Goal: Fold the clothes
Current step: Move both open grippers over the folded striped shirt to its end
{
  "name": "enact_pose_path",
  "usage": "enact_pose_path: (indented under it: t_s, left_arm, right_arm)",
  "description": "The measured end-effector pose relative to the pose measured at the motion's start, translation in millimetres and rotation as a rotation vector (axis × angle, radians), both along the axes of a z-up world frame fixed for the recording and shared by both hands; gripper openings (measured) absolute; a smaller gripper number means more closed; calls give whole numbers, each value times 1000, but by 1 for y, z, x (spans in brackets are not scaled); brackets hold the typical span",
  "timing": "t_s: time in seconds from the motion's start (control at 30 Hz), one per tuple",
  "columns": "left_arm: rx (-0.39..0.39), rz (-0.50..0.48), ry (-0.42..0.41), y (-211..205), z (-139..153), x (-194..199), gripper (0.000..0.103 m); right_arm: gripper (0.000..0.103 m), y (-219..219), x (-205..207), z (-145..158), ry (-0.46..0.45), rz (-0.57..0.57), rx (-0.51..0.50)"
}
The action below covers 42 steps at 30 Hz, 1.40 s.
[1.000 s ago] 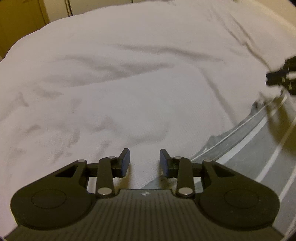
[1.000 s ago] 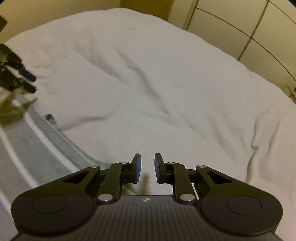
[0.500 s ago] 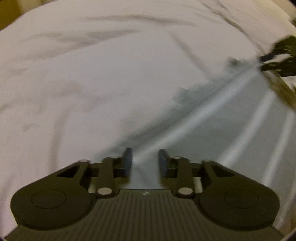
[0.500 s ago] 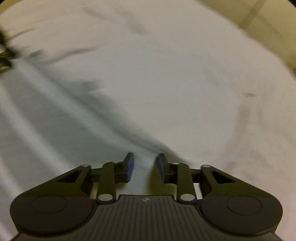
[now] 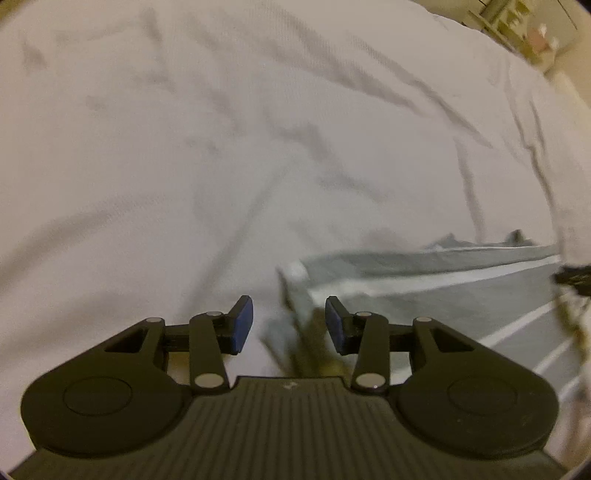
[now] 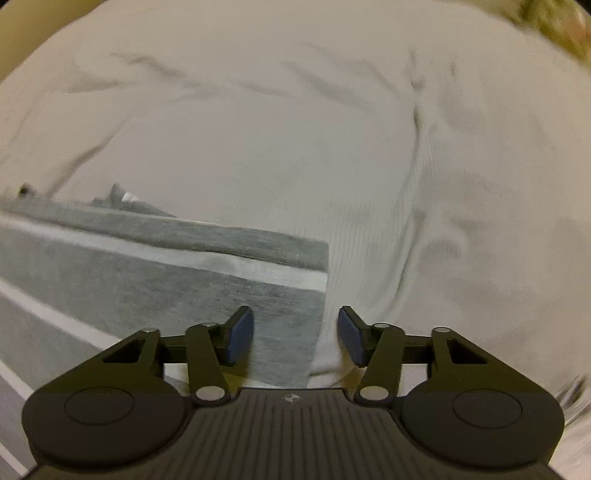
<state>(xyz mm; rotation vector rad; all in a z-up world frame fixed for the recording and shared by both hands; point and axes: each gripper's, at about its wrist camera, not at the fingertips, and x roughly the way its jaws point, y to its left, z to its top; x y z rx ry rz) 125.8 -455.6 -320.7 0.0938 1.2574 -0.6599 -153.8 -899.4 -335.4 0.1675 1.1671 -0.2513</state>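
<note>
A grey garment with white stripes (image 5: pixel 461 306) lies flat on a white bed sheet (image 5: pixel 184 147). In the left wrist view its left corner sits between the fingers of my left gripper (image 5: pixel 289 325), which stands open over that edge. In the right wrist view the same garment (image 6: pixel 147 280) fills the lower left, and its right edge runs down between the fingers of my right gripper (image 6: pixel 295 336), also open. The other gripper (image 5: pixel 574 277) shows as a dark blur at the far right of the left wrist view.
The wrinkled white sheet (image 6: pixel 332 129) spreads around the garment on all far sides. Blurred room furniture (image 5: pixel 532 33) shows past the bed's far right edge.
Both grippers have swung down and inward to the garment's two corners, and their fingers have spread wider. The garment now lies between each pair of fingers.
</note>
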Motion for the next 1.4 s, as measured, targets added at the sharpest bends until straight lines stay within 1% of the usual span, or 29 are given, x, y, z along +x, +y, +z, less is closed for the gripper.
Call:
enact_pose_path:
  t_s: [0.03,0.07,0.1,0.17,0.2,0.23,0.3,0.33,0.37,0.4,0.47,0.57,0.6,0.63,0.7,0.77,0.8,0.87,0.9,1.0,1.17,1.2,1.23,1.3,1.33,1.37,1.4]
  left_arm:
    - [2,-6,-2,-3,-2,0,36]
    - [5,-12,-5,-6,-5,0,35]
    - [7,-18,-7,-8,-7,0,31]
    - [12,-30,-12,-14,-12,0,16]
    - [18,-36,-18,-16,-14,0,4]
    - [39,-41,-37,-15,-13,1,1]
    - [66,-39,-65,-9,-7,3,0]
    - [70,-31,-65,-8,-8,5,0]
    - [67,-20,-63,-4,-7,7,0]
    - [64,-8,-62,-1,-6,8,0]
    - [55,15,-60,7,-3,10,1]
    - [8,39,-47,19,10,1,4]
    - [-13,37,-25,21,13,-6,8]
    - [-35,36,-4,23,15,-12,18]
    - [-67,19,48,23,15,-27,30]
    - [-85,-8,101,20,10,-42,30]
    - [-73,-20,110,19,7,-48,30]
    - [1,-41,80,17,-1,-57,23]
    - [12,-51,68,17,-4,-59,21]
    - [14,-56,46,25,-11,-59,19]
    - [16,-63,36,32,-10,-57,19]
    - [20,-67,34,34,-9,-56,17]
    - [33,-71,29,39,-7,-55,14]
    - [60,-80,19,47,-3,-54,14]
    - [71,-90,3,52,3,-56,14]
    - [84,-117,-24,55,9,-60,14]
    - [96,-145,-51,57,15,-64,15]
  right_arm:
    - [40,-4,2,-2,0,-18,18]
    - [37,-7,4,-4,0,-33,32]
    - [29,-7,6,-2,0,-30,27]
    - [14,-6,9,0,9,-20,-1]
    - [1,-5,11,1,15,-14,-20]
    - [0,-6,9,2,21,-10,-47]
    - [0,-7,8,4,35,-19,-101]
    - [0,-7,9,5,41,-39,-116]
    - [0,-11,3,10,47,-60,-129]
    - [4,-13,-2,14,48,-80,-141]
    - [9,-6,-7,22,21,-96,-146]
    - [11,19,-24,37,-18,-74,-130]
    - [12,30,-34,42,-25,-55,-115]
    - [14,42,-44,46,-31,-37,-98]
    - [19,68,-57,46,-34,-15,-47]
    - [19,94,-74,43,-27,4,13]
    - [19,104,-80,40,-20,12,42]
    - [19,121,-88,31,8,27,76]
    - [19,128,-92,27,23,37,89]
    - [19,132,-115,19,66,57,59]
    - [19,111,-134,16,119,12,-8]
    - [20,108,-137,17,137,5,-24]
    - [22,108,-140,18,165,4,-56]
    - [24,110,-147,24,206,-18,-122]
    - [25,112,-151,30,215,-37,-150]
    - [26,115,-156,37,197,-55,-151]
    - [29,122,-158,45,171,-66,-143]
